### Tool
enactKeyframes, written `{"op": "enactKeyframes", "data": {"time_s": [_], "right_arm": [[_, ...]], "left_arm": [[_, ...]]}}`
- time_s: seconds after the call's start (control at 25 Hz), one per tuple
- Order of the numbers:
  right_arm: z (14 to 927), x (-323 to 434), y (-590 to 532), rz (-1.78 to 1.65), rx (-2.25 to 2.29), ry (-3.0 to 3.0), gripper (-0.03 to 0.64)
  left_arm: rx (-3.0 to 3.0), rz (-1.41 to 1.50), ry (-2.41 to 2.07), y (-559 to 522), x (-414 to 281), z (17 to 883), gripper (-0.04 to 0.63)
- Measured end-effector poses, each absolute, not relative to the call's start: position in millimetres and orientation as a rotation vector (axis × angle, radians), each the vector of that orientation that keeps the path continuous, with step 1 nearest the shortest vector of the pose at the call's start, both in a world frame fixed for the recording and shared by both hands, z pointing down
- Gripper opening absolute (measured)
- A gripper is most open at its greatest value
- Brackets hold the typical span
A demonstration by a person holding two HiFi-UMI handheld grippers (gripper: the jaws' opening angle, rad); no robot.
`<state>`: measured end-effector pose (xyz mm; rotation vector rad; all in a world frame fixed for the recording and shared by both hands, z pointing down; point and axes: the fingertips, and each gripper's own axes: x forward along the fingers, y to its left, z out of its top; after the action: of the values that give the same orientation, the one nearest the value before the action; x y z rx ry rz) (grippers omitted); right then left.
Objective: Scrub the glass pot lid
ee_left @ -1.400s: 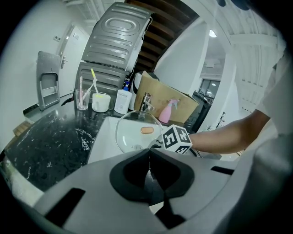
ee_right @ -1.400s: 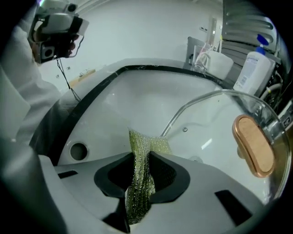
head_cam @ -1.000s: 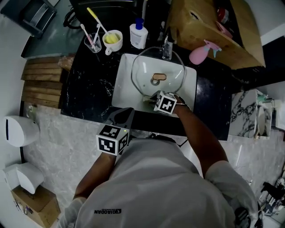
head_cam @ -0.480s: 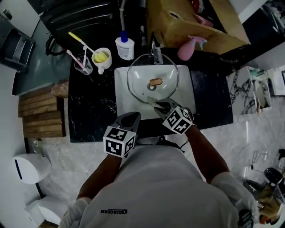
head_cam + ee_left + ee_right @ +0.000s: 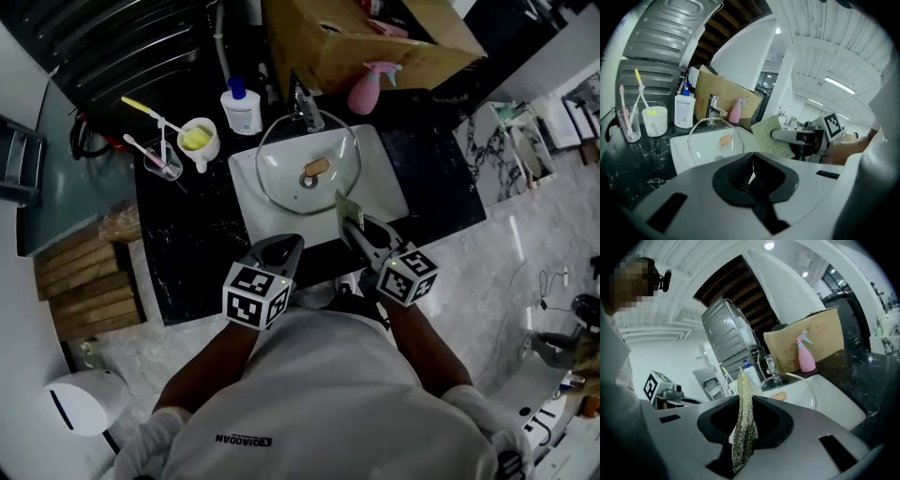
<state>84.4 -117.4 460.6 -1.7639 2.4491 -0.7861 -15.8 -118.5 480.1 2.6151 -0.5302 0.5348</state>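
Glass pot lid [image 5: 307, 173] rests in the white sink [image 5: 386, 190], beyond both grippers. Right gripper [image 5: 354, 230] clamps a scouring pad [image 5: 348, 210]; left gripper [image 5: 284, 246] clenched, empty. Shirt [image 5: 309, 403] print: "QIAODAN".

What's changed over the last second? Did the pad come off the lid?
The right gripper, shut on the scrub pad, has drawn back toward the person from the near rim of the glass lid. The pad now stands upright, apparently off the glass. Nothing was grabbed or released. The left gripper stays shut and empty, and the lid stays in the sink.
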Motion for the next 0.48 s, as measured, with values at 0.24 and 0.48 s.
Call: {"op": "enactKeyframes", "data": {"time_s": [0.24,0.48], "right_arm": [[457,73,-94,-0.868,-1.724,2.404,0.094],[439,77,-78,-0.769,-1.668,2.468,0.087]], "left_arm": [[2.641,0.491,-0.53,-103,-17,464,0.015],[2.617,0.462,-0.655,-86,-24,460,0.015]]}}
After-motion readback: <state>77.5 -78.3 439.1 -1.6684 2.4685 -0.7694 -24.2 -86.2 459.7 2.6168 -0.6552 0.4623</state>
